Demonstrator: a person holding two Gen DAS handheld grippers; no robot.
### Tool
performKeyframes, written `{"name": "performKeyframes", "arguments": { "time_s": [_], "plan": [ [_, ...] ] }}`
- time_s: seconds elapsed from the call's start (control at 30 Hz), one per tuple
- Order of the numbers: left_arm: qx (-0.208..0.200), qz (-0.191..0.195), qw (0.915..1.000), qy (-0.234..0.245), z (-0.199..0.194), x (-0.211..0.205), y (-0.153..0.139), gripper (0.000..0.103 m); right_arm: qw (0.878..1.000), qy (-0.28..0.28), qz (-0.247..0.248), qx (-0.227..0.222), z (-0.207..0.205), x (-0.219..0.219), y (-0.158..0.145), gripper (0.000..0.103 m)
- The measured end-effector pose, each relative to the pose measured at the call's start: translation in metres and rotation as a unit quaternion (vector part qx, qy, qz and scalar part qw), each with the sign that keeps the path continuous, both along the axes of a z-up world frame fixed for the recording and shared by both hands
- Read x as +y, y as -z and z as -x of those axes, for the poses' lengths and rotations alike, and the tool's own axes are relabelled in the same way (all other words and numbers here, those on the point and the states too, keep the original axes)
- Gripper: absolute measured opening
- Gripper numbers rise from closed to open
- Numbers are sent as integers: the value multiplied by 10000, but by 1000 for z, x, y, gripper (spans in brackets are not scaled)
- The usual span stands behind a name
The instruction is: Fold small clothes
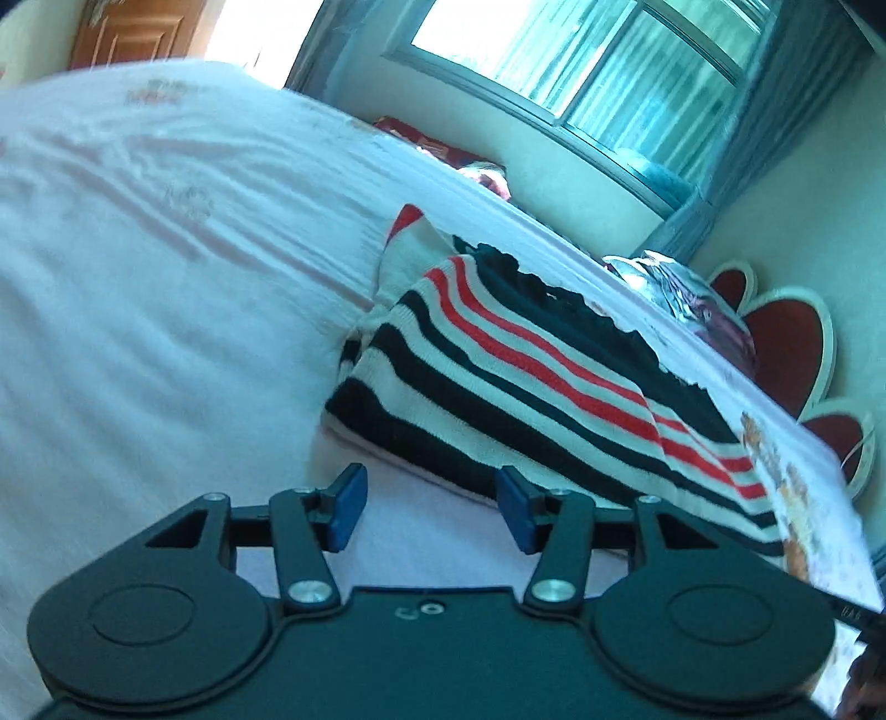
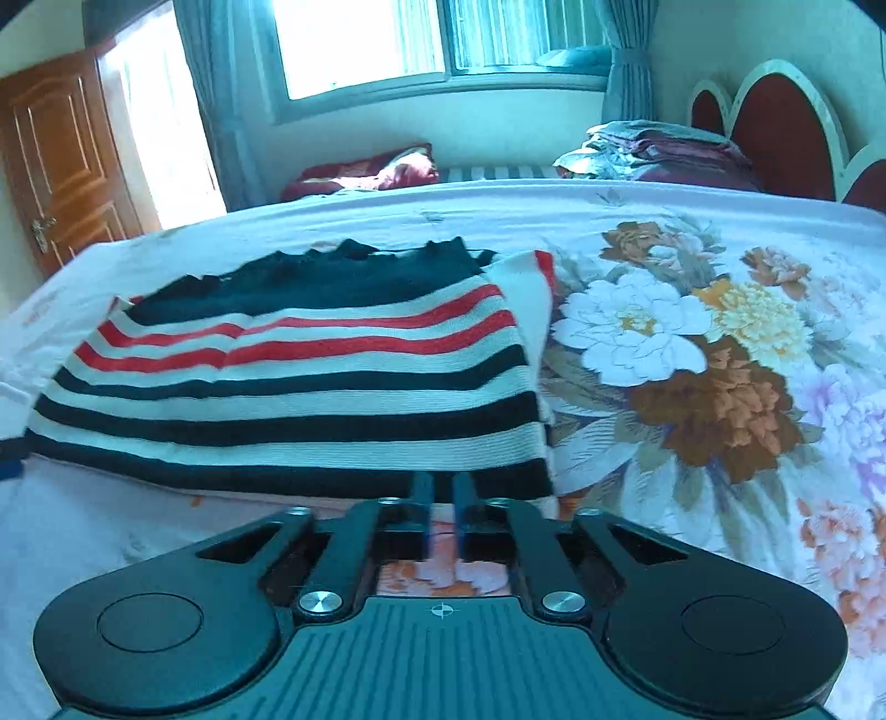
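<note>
A small knit sweater [image 1: 515, 376] with black, white and red stripes lies folded on the bed sheet [image 1: 138, 266]. It also shows in the right wrist view [image 2: 299, 387]. My left gripper [image 1: 429, 507] is open and empty, its blue pads [image 1: 349, 507] just short of the sweater's near edge. My right gripper [image 2: 441, 498] has its jaws almost together at the sweater's near right corner. Whether cloth is pinched between them is hidden.
The sheet has a large flower print [image 2: 692, 354] to the right of the sweater. A pile of folded bedding [image 2: 659, 149] and a red headboard [image 2: 775, 116] stand at the far right. A red pillow [image 2: 365, 169], window [image 2: 360, 44] and wooden door [image 2: 55, 160] lie beyond.
</note>
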State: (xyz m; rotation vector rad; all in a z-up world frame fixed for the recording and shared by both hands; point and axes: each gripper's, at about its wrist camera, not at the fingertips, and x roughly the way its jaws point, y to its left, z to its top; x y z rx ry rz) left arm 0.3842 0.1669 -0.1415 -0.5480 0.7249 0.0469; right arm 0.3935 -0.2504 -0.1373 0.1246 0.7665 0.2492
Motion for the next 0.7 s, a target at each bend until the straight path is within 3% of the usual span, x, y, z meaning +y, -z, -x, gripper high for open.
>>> {"name": "performKeyframes", "arguments": {
  "time_s": [0.23, 0.33, 0.47, 0.6, 0.7],
  "plan": [
    [-296, 997, 9898, -972, -31, 15, 22, 48, 9974, -612, -376, -76, -35, 68, -15, 0],
    [-413, 1222, 9836, -1263, -48, 22, 27, 48, 9965, -760, -340, -64, -61, 95, -14, 0],
    [-450, 1237, 9820, -1357, -65, 26, 28, 44, 9953, -911, -313, 37, -99, 122, -6, 0],
    [-378, 1335, 9814, -1330, -68, 35, 31, 28, 9939, -1067, -285, -42, -115, 137, -2, 0],
    [-493, 1555, 9787, -1246, -63, 40, 31, 21, 9933, -1133, 61, 217, -126, 148, 16, 0]
  ]
}}
